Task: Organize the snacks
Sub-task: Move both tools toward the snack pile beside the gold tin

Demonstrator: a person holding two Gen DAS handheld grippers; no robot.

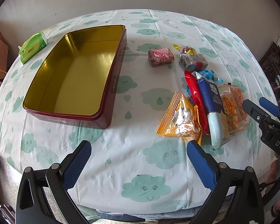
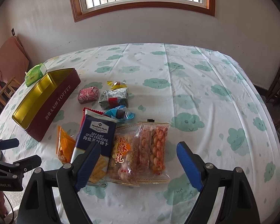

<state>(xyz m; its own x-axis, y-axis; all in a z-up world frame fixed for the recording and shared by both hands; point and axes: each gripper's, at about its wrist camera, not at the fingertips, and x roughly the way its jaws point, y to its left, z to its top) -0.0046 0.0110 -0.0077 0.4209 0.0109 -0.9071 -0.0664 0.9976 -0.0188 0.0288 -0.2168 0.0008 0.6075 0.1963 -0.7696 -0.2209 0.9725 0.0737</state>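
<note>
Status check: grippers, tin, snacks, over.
Left gripper open, empty. Right gripper open, hovering over twist snack bag. Tin empty; snack pile beside it on table. Nothing in the way.

The tin (image 1: pixel 74 74) sits on the left of the table (image 1: pixel 140 168), tissue pack (image 1: pixel 32 47) just behind its far left corner. Snacks are bunched to the right: cracker pack (image 2: pixel 95 138) beside the twist-snack bag (image 2: pixel 140 149) (edges overlapping), small wrapped ones (image 2: pixel 88 94) further back.
</note>
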